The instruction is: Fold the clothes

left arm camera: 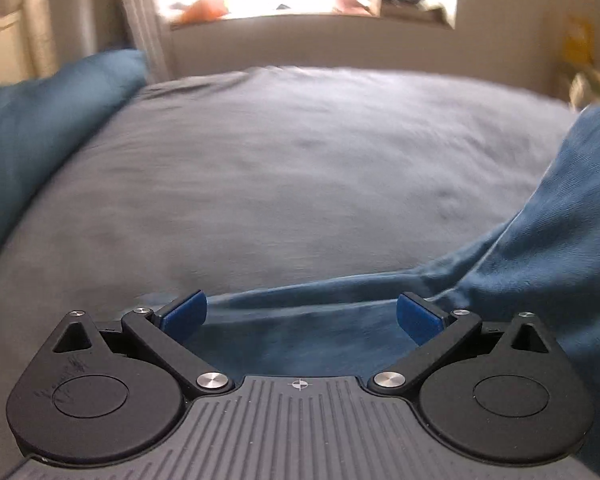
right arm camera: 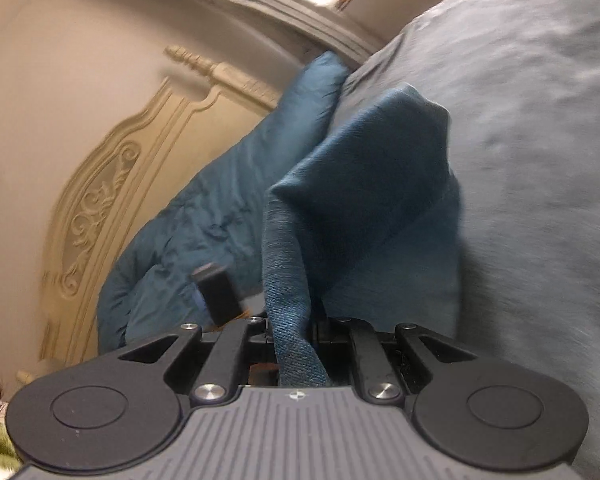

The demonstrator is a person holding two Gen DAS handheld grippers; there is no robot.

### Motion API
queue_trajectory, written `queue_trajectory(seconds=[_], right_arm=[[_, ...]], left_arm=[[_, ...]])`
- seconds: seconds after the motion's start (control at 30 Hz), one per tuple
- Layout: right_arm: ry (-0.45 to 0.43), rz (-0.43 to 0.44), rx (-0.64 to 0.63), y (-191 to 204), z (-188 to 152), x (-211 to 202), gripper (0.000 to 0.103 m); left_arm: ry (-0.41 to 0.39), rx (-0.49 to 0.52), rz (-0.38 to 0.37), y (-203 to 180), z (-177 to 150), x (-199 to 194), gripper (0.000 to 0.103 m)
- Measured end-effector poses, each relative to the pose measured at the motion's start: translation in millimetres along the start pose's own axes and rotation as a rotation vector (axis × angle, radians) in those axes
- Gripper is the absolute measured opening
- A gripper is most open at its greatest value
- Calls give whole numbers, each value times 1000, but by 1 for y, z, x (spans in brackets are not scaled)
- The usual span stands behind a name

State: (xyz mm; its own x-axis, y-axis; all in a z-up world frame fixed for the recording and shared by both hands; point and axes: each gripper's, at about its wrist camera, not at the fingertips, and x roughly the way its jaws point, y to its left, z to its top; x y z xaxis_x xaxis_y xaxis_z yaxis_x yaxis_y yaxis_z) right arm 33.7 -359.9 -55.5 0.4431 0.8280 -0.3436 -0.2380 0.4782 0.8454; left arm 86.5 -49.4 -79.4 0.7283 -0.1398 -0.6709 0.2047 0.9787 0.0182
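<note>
A dark blue garment point(left arm camera: 520, 248) is lifted off the grey bed cover point(left arm camera: 300, 160) at the right of the left wrist view, and its edge trails down between my left gripper's fingers. My left gripper point(left arm camera: 300, 316) stands wide open, its blue pads point(left arm camera: 184, 314) clear of the cloth on both sides. In the right wrist view my right gripper point(right arm camera: 296, 324) is shut on a bunched fold of the garment point(right arm camera: 364, 184), which drapes over the fingers and hides their tips. A black finger with a blue pad point(right arm camera: 216, 292), apparently the left gripper's, shows just left of that fold.
A blue pillow point(left arm camera: 40, 128) lies at the bed's left side, against a cream carved headboard point(right arm camera: 100, 200). A window sill with orange and dark objects point(left arm camera: 204, 8) runs behind the bed. The grey cover point(right arm camera: 540, 140) spreads wide and flat.
</note>
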Motion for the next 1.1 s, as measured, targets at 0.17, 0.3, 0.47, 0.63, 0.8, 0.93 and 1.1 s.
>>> queue_trajectory(seconds=[0.17, 0.3, 0.47, 0.63, 0.8, 0.93, 1.1], right_arm=[[105, 53, -22, 21, 20, 62, 13], [210, 54, -25, 33, 29, 128, 13], [367, -57, -12, 27, 21, 213, 13], [467, -143, 24, 15, 10, 263, 30], [444, -35, 30, 31, 12, 257, 54], [453, 155, 157, 30, 18, 255, 54], [351, 185, 216, 14, 28, 219, 55]], left_arm=[[-52, -142, 73, 53, -18, -59, 102], [-72, -249, 87, 77, -38, -90, 100], [-104, -369, 6, 92, -58, -110, 96], [-106, -448, -96, 100, -74, -115, 94], [-108, -498, -211, 102, -77, -111, 94], [-85, -525, -277, 102, -80, -103, 94], [-67, -582, -265, 106, -86, -95, 91]])
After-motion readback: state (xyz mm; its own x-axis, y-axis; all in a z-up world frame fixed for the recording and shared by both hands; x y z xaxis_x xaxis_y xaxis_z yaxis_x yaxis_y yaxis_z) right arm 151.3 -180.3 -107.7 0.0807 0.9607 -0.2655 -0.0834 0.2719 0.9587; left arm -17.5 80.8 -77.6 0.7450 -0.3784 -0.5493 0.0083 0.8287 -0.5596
